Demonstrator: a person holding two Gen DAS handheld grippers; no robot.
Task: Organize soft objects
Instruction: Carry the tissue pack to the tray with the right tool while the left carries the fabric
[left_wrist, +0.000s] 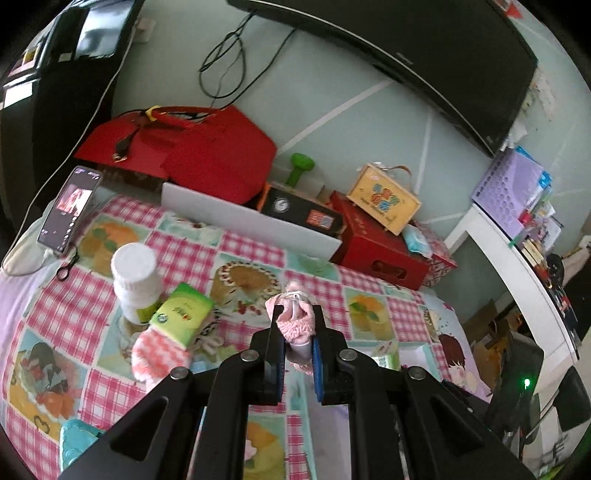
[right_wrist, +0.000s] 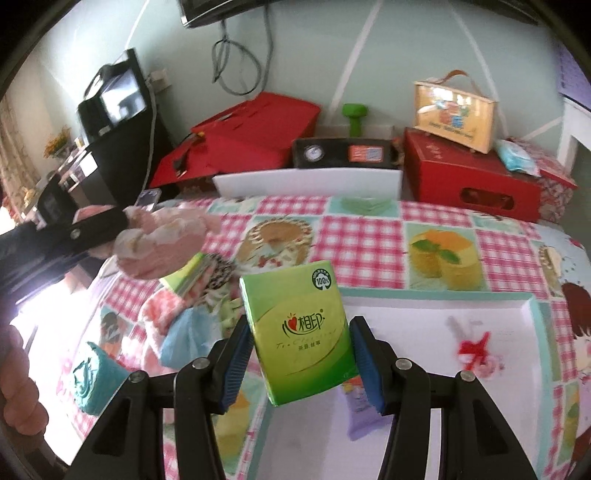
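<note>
My left gripper (left_wrist: 297, 317) is shut on a pink knitted sock (left_wrist: 295, 321) and holds it above the checked tablecloth; the same gripper and sock (right_wrist: 162, 240) show at the left of the right wrist view. My right gripper (right_wrist: 301, 339) is shut on a green tissue pack (right_wrist: 301, 332), held over a white tray (right_wrist: 424, 306) with a teal rim. On the cloth lie a second green tissue pack (left_wrist: 183, 314), a pink-and-white sock (left_wrist: 159, 354), a patterned cloth (right_wrist: 218, 273) and a teal towel (right_wrist: 92, 380).
A white pill bottle (left_wrist: 135, 284) stands beside the pile. A phone (left_wrist: 70, 210) leans at the far left. A white bin (left_wrist: 251, 221), red boxes (left_wrist: 376, 243), a black case (left_wrist: 299, 210) and a yellow carry box (left_wrist: 384, 199) line the back wall.
</note>
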